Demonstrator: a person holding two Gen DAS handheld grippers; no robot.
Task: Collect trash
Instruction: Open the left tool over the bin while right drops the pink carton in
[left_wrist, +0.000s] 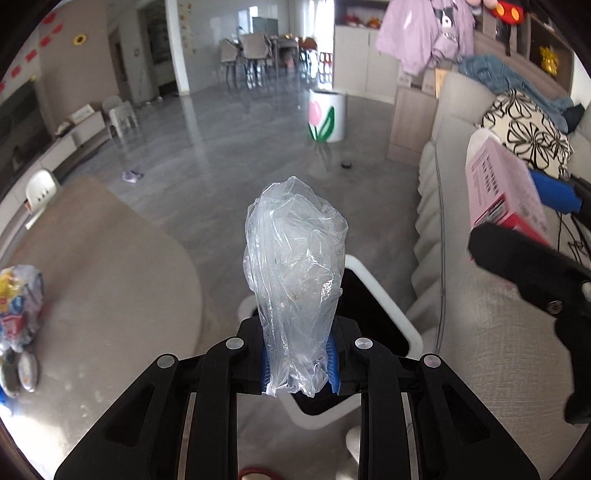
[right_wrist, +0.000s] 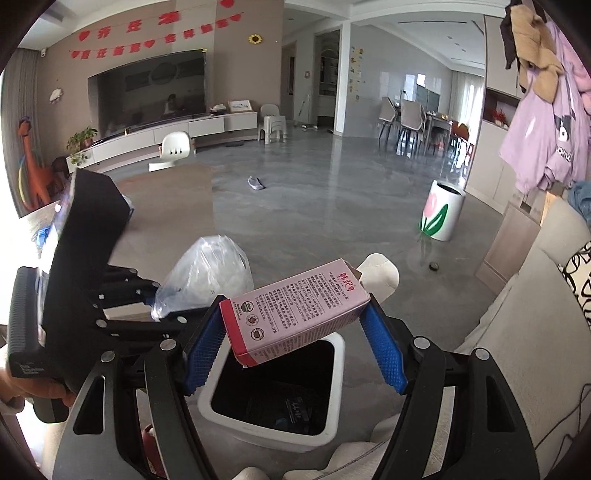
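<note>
My left gripper (left_wrist: 297, 363) is shut on a crumpled clear plastic bag (left_wrist: 295, 258), pinched between its blue pads and standing up above them. Below and just beyond it is a white trash bin (left_wrist: 384, 295) with a black liner. My right gripper (right_wrist: 295, 332) is shut on a pink carton (right_wrist: 295, 306), held crosswise by its ends above the bin (right_wrist: 221, 406). In the right wrist view, the left gripper (right_wrist: 162, 306) and its bag (right_wrist: 210, 273) are at the left, beside the bin. In the left wrist view, the right gripper (left_wrist: 504, 208) and the carton (left_wrist: 498, 188) are at the right.
A beige sofa (left_wrist: 480, 332) runs along the right and a beige table (left_wrist: 110, 277) with snack wrappers (left_wrist: 18, 314) lies left. A tulip-painted white bin (left_wrist: 327, 116), a small dark object (left_wrist: 346, 165) and a scrap (left_wrist: 132, 176) are on the grey floor. A hand (right_wrist: 22, 391) holds the left gripper.
</note>
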